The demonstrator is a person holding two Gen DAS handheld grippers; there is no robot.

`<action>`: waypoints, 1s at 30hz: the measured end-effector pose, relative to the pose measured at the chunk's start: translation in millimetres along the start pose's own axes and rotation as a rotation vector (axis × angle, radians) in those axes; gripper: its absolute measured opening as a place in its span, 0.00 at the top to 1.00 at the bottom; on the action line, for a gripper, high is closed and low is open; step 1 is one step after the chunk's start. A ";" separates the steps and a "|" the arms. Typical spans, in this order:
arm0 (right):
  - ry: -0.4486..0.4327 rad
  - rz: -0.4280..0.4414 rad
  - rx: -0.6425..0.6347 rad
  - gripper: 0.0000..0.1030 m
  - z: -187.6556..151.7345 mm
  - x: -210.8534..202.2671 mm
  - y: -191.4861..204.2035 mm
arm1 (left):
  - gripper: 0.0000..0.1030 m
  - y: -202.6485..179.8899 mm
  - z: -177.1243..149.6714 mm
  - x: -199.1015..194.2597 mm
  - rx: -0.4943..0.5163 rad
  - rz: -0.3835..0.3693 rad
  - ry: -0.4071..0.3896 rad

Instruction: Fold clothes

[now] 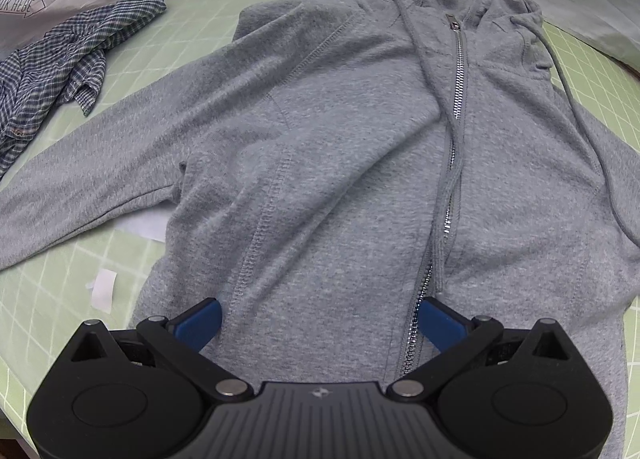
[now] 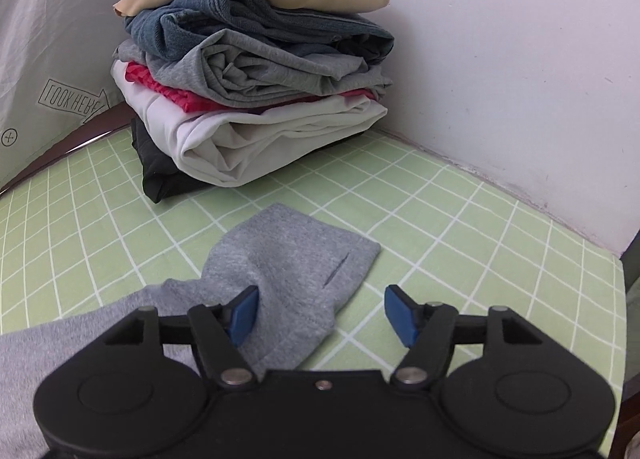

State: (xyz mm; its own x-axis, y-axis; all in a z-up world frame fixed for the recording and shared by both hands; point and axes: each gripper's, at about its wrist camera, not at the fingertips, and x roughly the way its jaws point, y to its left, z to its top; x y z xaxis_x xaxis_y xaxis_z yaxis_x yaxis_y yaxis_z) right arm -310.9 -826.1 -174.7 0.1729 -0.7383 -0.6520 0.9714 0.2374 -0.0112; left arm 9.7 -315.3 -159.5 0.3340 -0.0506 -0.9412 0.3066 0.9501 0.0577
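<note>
The hoodie (image 1: 320,163) is heather grey, with a silver zipper (image 1: 452,163) and grey drawstrings (image 1: 432,71). Its sleeve end (image 2: 288,271) is the same grey. The crumpled shirt (image 1: 60,59) at the far left edge of the table has a small blue and white check. The mat (image 2: 480,219) on the table is light green with a white grid. The stack (image 2: 256,71) in the far corner is, from top to bottom: beige, denim blue, grey, pink-red, white, black. The gripper fingers (image 2: 244,315) are blue on black bodies.

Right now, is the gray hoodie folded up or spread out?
Spread out. The gray hoodie lies flat on the green mat, zipped, one sleeve stretched sideways.
</note>
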 end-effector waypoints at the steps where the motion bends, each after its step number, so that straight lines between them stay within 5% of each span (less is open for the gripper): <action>1: -0.003 0.007 0.019 0.30 1.8 -2.4 -2.8 | 0.00 0.9 -0.7 -0.2 0.002 -0.001 -0.006; 8: 0.007 0.075 0.141 0.29 14.3 -7.8 -25.4 | 0.00 3.5 -14.5 -8.1 0.007 -0.019 -0.023; 15: 0.109 0.110 0.052 0.34 16.8 20.1 -16.4 | 0.00 0.6 -31.5 -18.0 0.035 -0.029 -0.026; 18: 0.120 0.103 0.047 0.45 15.3 28.3 -11.8 | 0.00 -3.5 -33.6 -17.0 0.041 -0.009 -0.015; 19: 0.111 0.103 0.049 0.54 15.4 28.9 -11.6 | 0.00 -4.9 -33.4 -17.0 0.043 -0.003 -0.013; 20: 0.104 0.098 0.047 0.74 15.7 29.4 -11.4 | 0.00 -6.6 -33.5 -17.4 0.047 0.002 -0.013; 22: 0.096 0.086 0.029 0.88 17.2 28.9 -12.6 | 0.00 -10.0 -33.8 -18.3 0.056 0.014 -0.012; 30: 0.068 -0.036 0.113 0.88 8.0 17.4 -33.6 | 0.00 -15.7 -38.7 -19.5 0.065 0.018 -0.007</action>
State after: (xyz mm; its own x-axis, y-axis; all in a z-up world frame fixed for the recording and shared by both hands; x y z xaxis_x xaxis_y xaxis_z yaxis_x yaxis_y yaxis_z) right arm -339.2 -851.9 -179.6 0.1302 -0.6995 -0.7027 0.9895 0.1365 0.0474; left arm -36.1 -317.3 -154.9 0.3463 -0.0363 -0.9374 0.3576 0.9289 0.0962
